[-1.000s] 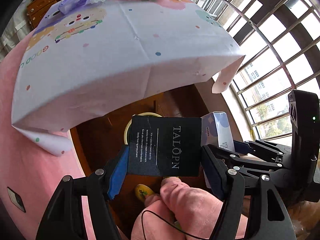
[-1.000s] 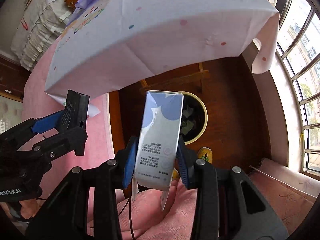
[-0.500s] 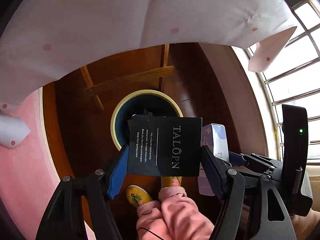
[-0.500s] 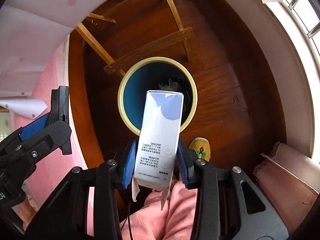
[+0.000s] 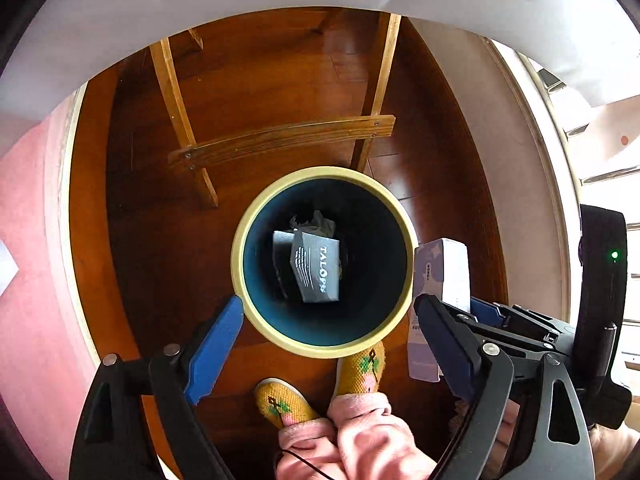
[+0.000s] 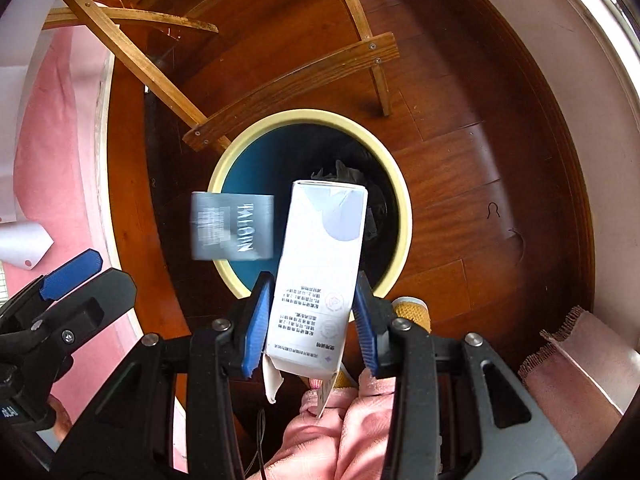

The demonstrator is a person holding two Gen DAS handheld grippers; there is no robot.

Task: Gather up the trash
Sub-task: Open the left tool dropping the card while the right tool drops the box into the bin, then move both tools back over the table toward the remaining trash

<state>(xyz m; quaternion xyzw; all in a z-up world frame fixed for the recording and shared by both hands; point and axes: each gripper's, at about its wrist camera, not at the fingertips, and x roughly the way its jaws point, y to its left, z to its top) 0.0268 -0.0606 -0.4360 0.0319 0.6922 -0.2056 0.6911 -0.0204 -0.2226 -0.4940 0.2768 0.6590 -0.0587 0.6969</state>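
A round bin with a cream rim [image 5: 320, 172] and a dark blue inside stands on the wooden floor under the table. My left gripper [image 5: 328, 312] hangs open right above it, nothing between its blue pads. The black box [image 5: 318, 268] printed "TALOPN" is inside the bin on crumpled dark trash; in the right wrist view the black box [image 6: 232, 226] is a blur in the air over the rim [image 6: 304, 114]. My right gripper [image 6: 312, 284] is shut on a white and pale-blue carton [image 6: 320, 264], held upright at the bin's near right edge. The carton [image 5: 440, 272] also shows beside the bin.
Light wooden table legs and a cross brace [image 5: 280, 140] stand just behind the bin. The white tablecloth [image 5: 200, 0] overhangs the top. A pink rug [image 5: 32, 280] lies left. A person's yellow slippers [image 5: 360, 368] and pink trouser legs [image 5: 360, 448] are in front of the bin.
Both grippers tilted down from the table to over the bin. The left gripper opened and the black box dropped into the bin. The right gripper kept its hold on the carton.
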